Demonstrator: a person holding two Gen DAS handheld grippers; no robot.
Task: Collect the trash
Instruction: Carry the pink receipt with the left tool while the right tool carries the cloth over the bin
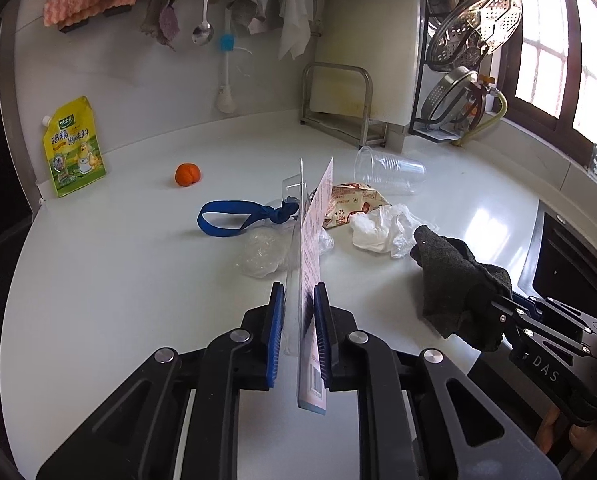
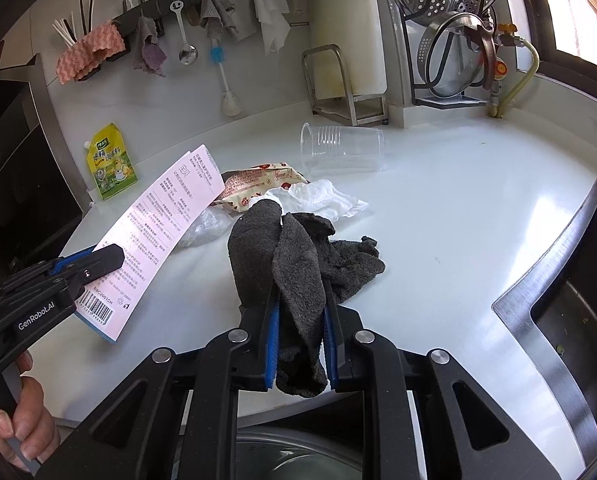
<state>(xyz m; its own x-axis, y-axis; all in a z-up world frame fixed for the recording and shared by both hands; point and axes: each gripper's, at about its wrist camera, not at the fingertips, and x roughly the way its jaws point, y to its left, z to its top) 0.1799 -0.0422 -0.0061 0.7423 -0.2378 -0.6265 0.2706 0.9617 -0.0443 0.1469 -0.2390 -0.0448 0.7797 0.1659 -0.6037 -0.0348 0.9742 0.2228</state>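
The left hand-held gripper (image 1: 298, 308) is pinching a pink card (image 1: 313, 232) that sits in clear plastic packing, and the blue pads are pressing on it from both sides. The card is standing on its edge, up off the white desk (image 1: 118, 264). The right hand-held gripper (image 2: 300, 312) is pinching a dark grey cloth (image 2: 294, 256), and the cloth is folding over the pads and hanging down. One end of the cloth is lying on the desk. More trash is waiting in the middle of the desk: a crumpled white tissue (image 1: 378, 228), a printed snack bag (image 1: 354, 204) just behind it, a clear plastic bag (image 1: 262, 252), and a blue ribbon loop (image 1: 234, 218). A clear cup (image 1: 390, 172) is lying on its side behind them. A small orange fruit (image 1: 187, 175) is sitting alone to the left, and a yellow pouch (image 1: 73, 148) is leaning on the wall. A sink (image 2: 570, 320) is opening at the right edge.
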